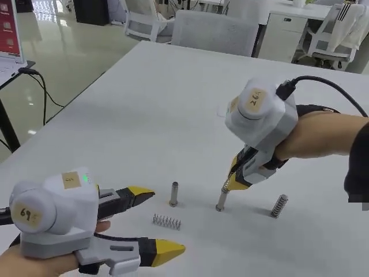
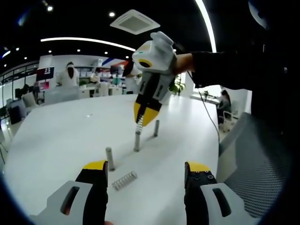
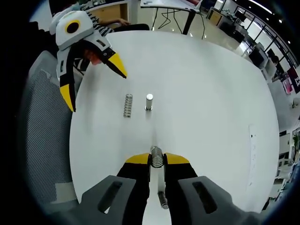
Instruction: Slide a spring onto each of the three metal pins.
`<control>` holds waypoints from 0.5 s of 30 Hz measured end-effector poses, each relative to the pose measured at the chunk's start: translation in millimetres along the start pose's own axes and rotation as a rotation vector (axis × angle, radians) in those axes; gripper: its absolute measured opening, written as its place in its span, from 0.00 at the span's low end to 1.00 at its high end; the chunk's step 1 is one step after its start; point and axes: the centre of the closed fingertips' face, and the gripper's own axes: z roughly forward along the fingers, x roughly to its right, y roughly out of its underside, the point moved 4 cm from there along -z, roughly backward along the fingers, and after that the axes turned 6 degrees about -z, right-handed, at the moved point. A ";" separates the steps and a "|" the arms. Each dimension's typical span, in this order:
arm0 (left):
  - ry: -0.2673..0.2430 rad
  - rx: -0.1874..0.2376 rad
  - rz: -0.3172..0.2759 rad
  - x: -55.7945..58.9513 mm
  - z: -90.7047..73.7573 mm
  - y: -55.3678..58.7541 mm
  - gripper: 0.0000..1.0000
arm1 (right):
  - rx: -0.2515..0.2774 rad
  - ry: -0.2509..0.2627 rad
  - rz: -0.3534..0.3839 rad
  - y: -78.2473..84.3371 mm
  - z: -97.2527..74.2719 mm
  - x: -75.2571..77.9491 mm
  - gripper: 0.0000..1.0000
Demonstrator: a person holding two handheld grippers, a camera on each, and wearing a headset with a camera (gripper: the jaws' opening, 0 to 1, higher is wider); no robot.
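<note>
One white table [image 1: 173,104] carried it all. Left gripper [image 2: 146,167], lower left in the head view, hung wide open. Right gripper [image 3: 157,160], centre right, was clamped on a spring [image 2: 139,123], held at the top of the middle pin [image 1: 221,200]. Left pin [image 1: 174,194] stood bare; at far right a fitted spring [image 1: 279,206] already sleeved its pin. My read: one done, one underway, one left. Loose spring [image 1: 166,221], a short grey coil, lay flat below the bare pin.
</note>
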 end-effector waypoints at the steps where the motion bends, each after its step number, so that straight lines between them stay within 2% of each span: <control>1: -0.001 0.000 0.000 -0.2 -0.2 0.2 0.62 | 0.000 -0.002 0.002 0.1 0.8 0.0 0.08; 15: -0.002 -0.002 0.000 -1.5 -1.6 0.0 0.62 | -0.011 -0.018 0.016 2.2 10.8 0.4 0.08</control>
